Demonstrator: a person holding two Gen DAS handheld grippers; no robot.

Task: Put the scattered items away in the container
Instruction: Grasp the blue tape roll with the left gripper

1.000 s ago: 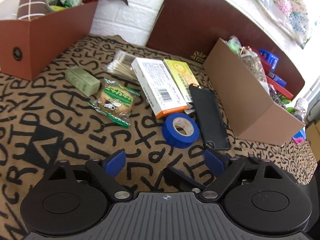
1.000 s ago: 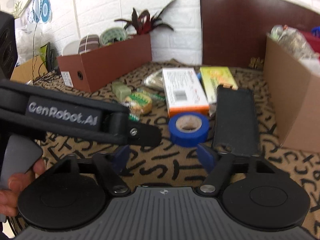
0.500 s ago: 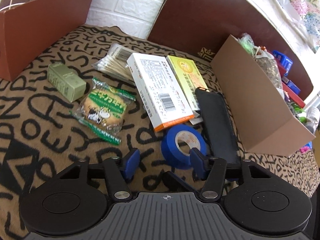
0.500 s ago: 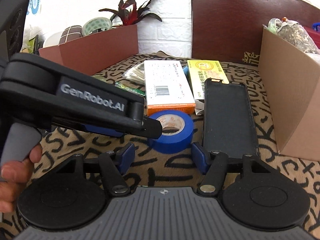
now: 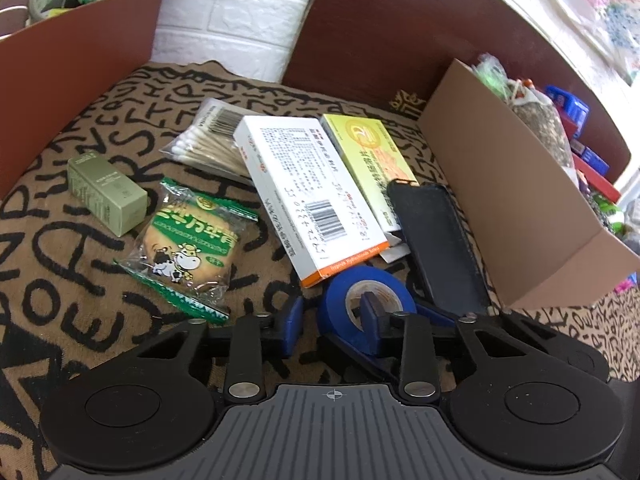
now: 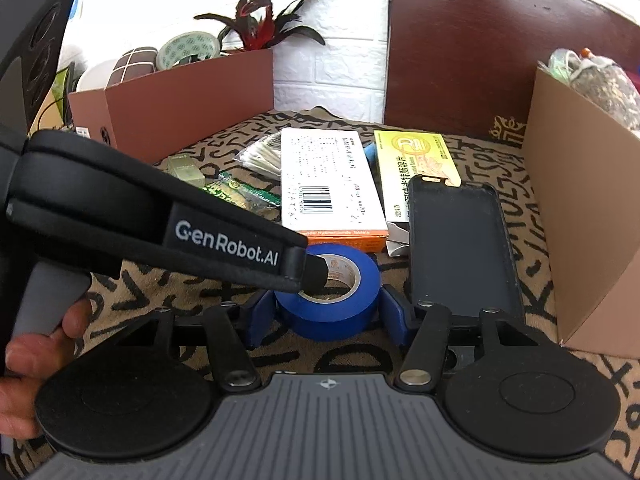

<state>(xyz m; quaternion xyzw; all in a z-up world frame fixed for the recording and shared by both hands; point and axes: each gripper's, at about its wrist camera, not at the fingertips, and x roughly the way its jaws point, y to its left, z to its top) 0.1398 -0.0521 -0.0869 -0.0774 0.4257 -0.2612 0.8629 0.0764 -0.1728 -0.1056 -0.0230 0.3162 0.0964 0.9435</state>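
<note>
With the blue tape roll [image 5: 366,304] on the patterned cloth [image 5: 80,280], its wall just pinched by the closing left gripper [image 5: 332,316] and straddled by the unclosed right gripper [image 6: 326,312], a collision could be risked.

Bright, sharp daylight from a blown-out upper right; soft shadows, strong fisheye bending at edges.

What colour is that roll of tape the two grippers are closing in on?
The roll of tape is blue with a pale cardboard core, clearest in the right wrist view.
</note>
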